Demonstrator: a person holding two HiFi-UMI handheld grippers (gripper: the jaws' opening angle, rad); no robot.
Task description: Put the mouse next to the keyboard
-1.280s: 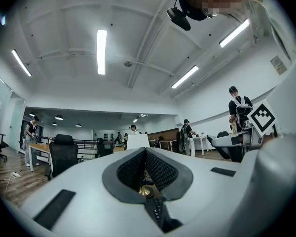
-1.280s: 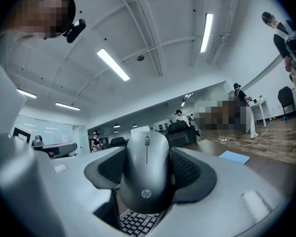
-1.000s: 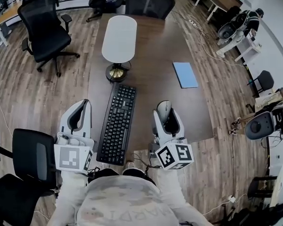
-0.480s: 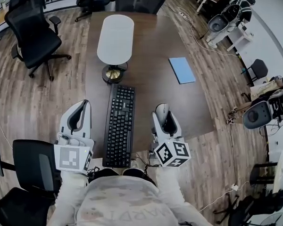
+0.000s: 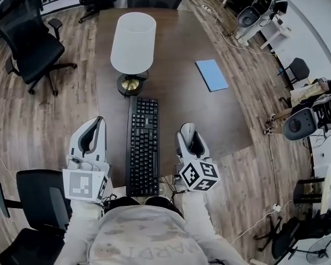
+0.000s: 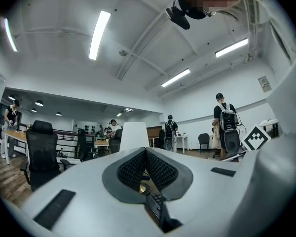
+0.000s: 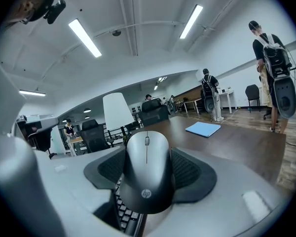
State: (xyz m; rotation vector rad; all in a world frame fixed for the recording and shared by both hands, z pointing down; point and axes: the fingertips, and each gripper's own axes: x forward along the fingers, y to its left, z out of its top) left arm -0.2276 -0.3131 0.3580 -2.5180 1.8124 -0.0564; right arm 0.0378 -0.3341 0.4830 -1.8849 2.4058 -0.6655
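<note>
A black keyboard (image 5: pixel 143 144) lies lengthwise on the dark wooden table (image 5: pixel 182 101), in front of me. My right gripper (image 5: pixel 188 136) hovers just right of the keyboard's near half, shut on a grey mouse (image 7: pixel 147 174) whose front end sticks out past the jaws (image 5: pixel 187 130). In the right gripper view the mouse fills the jaws, with keyboard keys (image 7: pixel 124 215) below left. My left gripper (image 5: pixel 92 132) hangs left of the keyboard, beyond the table's left edge; its jaws are shut with nothing between them (image 6: pixel 146 168).
A white-shaded lamp (image 5: pixel 132 43) on a round base (image 5: pixel 131 84) stands beyond the keyboard's far end. A blue notebook (image 5: pixel 211 74) lies at the table's right. Office chairs (image 5: pixel 27 35) stand around, and people stand in the background (image 7: pixel 270 73).
The view has shifted and the keyboard now lies straighter. My right gripper with the mouse has drawn slightly back toward me beside the keyboard. The left gripper has hardly moved.
</note>
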